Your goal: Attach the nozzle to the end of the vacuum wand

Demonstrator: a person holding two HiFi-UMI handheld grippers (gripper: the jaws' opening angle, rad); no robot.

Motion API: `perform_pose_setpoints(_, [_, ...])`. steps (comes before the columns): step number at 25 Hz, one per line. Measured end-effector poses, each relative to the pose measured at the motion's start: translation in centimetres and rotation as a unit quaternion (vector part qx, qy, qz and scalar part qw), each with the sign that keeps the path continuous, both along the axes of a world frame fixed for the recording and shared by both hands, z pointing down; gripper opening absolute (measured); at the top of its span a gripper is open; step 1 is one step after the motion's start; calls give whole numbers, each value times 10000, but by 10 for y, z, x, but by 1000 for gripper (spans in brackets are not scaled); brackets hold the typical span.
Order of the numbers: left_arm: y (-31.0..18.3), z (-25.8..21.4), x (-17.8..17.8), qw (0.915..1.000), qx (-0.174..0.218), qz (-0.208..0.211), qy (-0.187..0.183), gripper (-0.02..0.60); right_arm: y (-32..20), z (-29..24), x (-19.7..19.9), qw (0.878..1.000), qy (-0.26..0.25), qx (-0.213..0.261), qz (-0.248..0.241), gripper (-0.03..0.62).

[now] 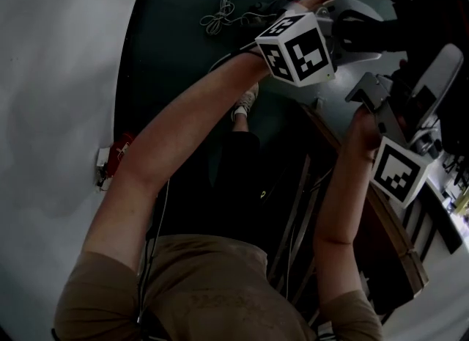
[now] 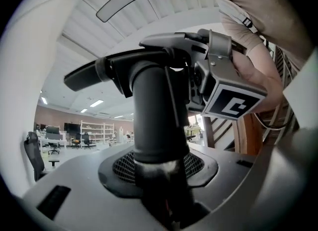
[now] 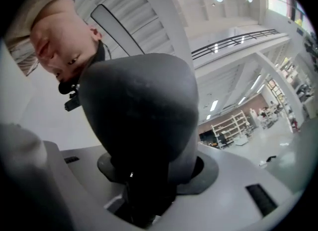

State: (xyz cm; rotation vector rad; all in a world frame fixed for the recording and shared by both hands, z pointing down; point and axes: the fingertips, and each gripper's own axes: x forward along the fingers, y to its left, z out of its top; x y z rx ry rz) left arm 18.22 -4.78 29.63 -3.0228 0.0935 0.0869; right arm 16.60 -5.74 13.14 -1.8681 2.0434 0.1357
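Black vacuum wand stands clamped between the left gripper's jaws. At its far end sits the wide dark nozzle, which the right gripper holds closed. Office shelves stand far behind.

Left tool clamps a dark tube — marker cube beyond.

Left claw tips hidden behind black tube; right claw tips behind dark grey part.

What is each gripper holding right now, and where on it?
The left gripper clamps the dark wand on its round shaft; the right gripper clamps the grey nozzle at its rounded lower end.
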Motion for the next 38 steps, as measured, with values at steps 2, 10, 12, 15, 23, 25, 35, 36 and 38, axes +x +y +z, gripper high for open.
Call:
perform_pose_setpoints(2, [-9, 23, -2, 9994, -182, -114, -262, 179, 1, 6, 22, 9992, -220, -100, 318, 216])
perform_pose_setpoints(10, [-10, 91, -2, 9933, -482, -534, -899, 9, -2, -4, -7, 9994, -63, 180, -296, 216])
perform_pose_setpoints(12, [-11, 91, 5, 9933, -457, -477, -950, 8, -5, -4, -12, 9991, 203, 172, -330, 216])
perform_pose_setpoints(15, [-8, 93, 10, 9933, -455, -376, -989, 9, -6, -2, -13, 9978, 547, 75, -363, 216])
perform_pose_setpoints(23, [-3, 97, 11, 9940, -510, 82, -966, 23, -17, 5, -2, 9985, 274, 15, -467, 216])
perform_pose_setpoints(25, [-2, 92, 5, 9942, -658, 289, -800, 63, -18, 7, 6, 9990, 10, -10, -449, 216])
perform_pose_setpoints(35, [-10, -18, -70, 9987, -452, -131, 219, 186, -22, -3, 0, 9979, 69, 57, -649, 216])
perform_pose_setpoints(36, [-10, -28, -66, 9986, -437, -58, 308, 187, -22, -2, 1, 9978, 34, 73, -652, 216])
perform_pose_setpoints(38, [-7, -34, -53, 9987, -324, 209, 336, 187, -22, 1, 4, 9976, -64, 69, -692, 216])
